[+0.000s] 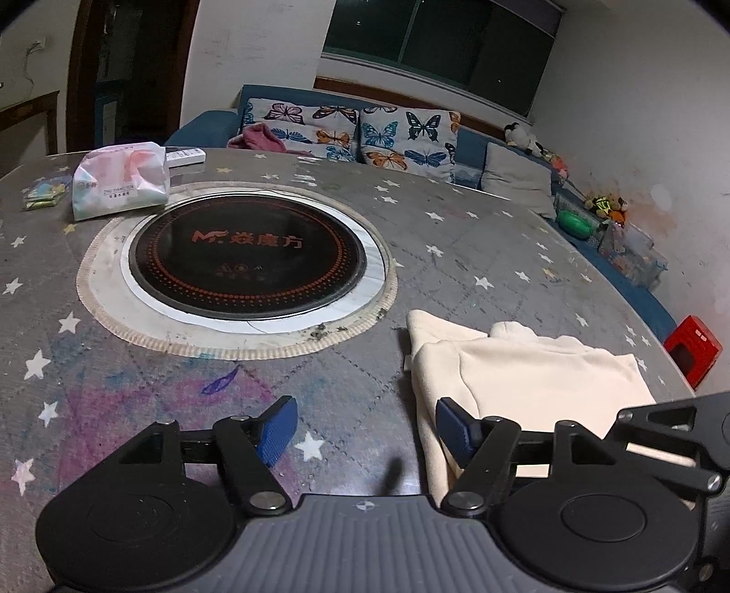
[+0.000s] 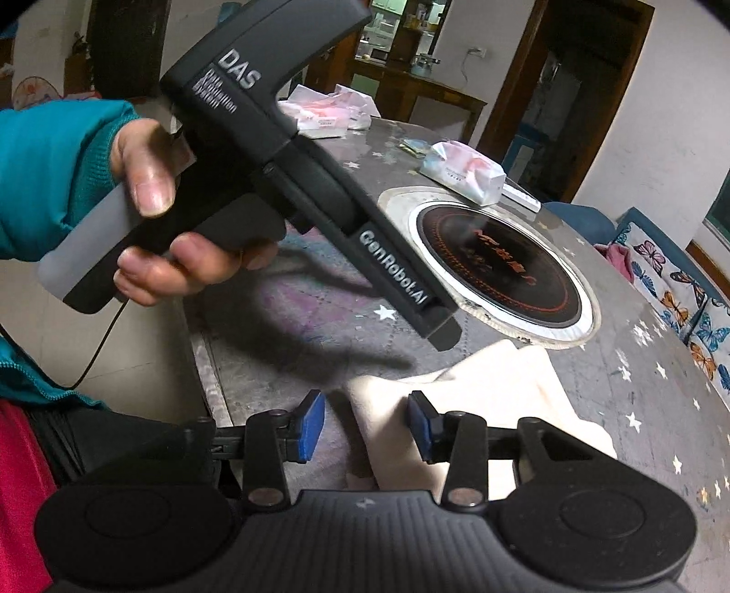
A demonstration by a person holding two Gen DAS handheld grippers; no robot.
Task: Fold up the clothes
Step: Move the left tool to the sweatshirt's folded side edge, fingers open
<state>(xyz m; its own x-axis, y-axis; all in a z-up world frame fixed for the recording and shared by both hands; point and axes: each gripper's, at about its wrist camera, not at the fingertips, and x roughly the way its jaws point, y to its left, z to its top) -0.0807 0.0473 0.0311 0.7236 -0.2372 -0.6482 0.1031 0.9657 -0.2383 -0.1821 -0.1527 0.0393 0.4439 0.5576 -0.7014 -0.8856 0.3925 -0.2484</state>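
With both pairs of fingers apart, the left gripper (image 1: 365, 429) and right gripper (image 2: 367, 426) should pinch the cream garment's (image 1: 524, 369) near edge squarely before folding it across the desk (image 1: 228, 365).

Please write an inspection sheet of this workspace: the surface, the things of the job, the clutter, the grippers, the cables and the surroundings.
Surface: round table with grey star-print cover; black induction cooktop set in its middle.
Job's things: cream garment, partly folded, near the table edge.
Clutter: tissue pack, white remote, small packets on the far side.
Grippers: left gripper open, nothing between its pads, right pad above the garment's edge; right gripper open, garment edge between its pads, not pinched.
Cables: thin black cable hanging below the left hand.
Surroundings: blue sofa with butterfly cushions, window, red stool.
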